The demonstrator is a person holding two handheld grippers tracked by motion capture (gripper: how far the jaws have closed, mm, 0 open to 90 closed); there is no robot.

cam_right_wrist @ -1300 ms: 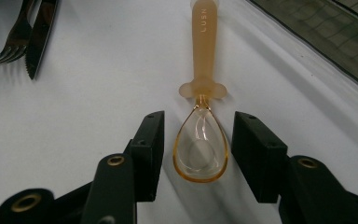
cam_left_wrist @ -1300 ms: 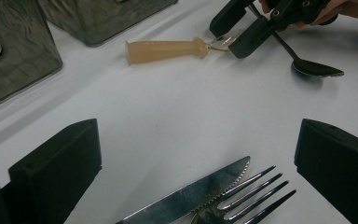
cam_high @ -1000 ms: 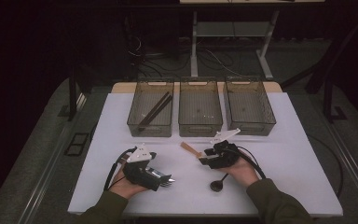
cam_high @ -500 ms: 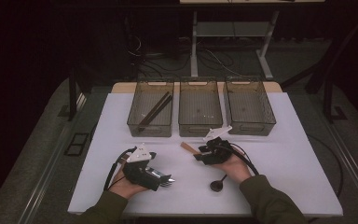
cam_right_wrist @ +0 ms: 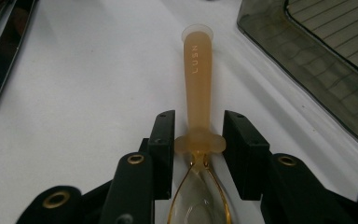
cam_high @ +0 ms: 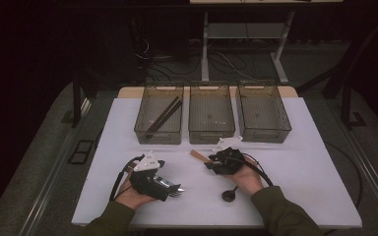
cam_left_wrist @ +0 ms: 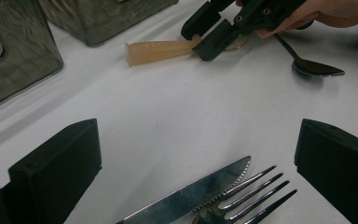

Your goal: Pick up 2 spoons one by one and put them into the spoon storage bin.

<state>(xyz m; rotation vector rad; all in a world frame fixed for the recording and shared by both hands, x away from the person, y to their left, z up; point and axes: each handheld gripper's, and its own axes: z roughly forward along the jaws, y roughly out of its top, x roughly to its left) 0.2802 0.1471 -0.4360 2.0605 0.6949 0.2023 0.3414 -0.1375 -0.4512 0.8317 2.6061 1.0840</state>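
Observation:
An amber plastic spoon point(cam_right_wrist: 196, 70) lies flat on the white table point(cam_high: 300, 147), and its handle point(cam_high: 197, 156) points away from my right hand. My right gripper point(cam_right_wrist: 198, 126) straddles the spoon's neck. Its jaws have just been closing and now stand close on either side of the spoon's collar, with no clear squeeze. From the left gripper view, the same spoon point(cam_left_wrist: 161, 49) shows between those jaws. My left gripper point(cam_left_wrist: 196, 140) rests open and wide on the table, with a steel knife point(cam_left_wrist: 191, 191) and a fork point(cam_left_wrist: 247, 196) lying between its jaws.
A black spoon point(cam_high: 229, 194) lies near my right wrist. Three smoky plastic bins stand in a row at the back: the left bin point(cam_high: 142, 129) holds dark sticks point(cam_high: 165, 114), beside it the middle bin point(cam_high: 211, 135) and the right bin point(cam_high: 266, 133).
My right gripper has edged left toward the amber spoon, and its jaws have narrowed around the spoon's neck. The left gripper, knife and fork have stayed put.

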